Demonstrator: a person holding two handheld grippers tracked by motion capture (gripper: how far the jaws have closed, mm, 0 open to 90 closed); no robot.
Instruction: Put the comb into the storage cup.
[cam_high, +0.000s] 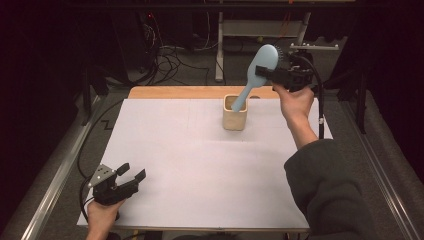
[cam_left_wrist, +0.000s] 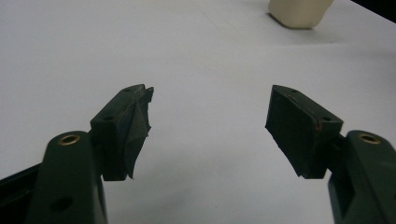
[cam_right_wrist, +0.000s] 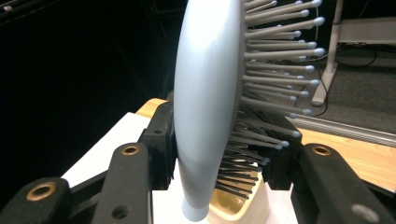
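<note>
A light blue hairbrush (cam_high: 256, 75) stands tilted with its handle end down inside a cream square cup (cam_high: 235, 114) at the back middle of the white table. My right gripper (cam_high: 270, 74) is shut on the hairbrush's head, held up at the back right. In the right gripper view the jaws clamp the brush (cam_right_wrist: 205, 107) across its back and bristles, and the cup (cam_right_wrist: 243, 207) sits below. My left gripper (cam_high: 131, 173) rests open at the table's front left, with nothing between its jaws. In the left gripper view, white surface lies between its fingers (cam_left_wrist: 126, 128), and the cup (cam_left_wrist: 299, 11) stands far off.
A white sheet (cam_high: 200, 165) covers the table, with a wooden strip (cam_high: 190, 92) at its far edge. Cables and a desk leg (cam_high: 219, 45) lie on the floor beyond. A person's dark sleeve (cam_high: 325, 190) reaches in at the front right.
</note>
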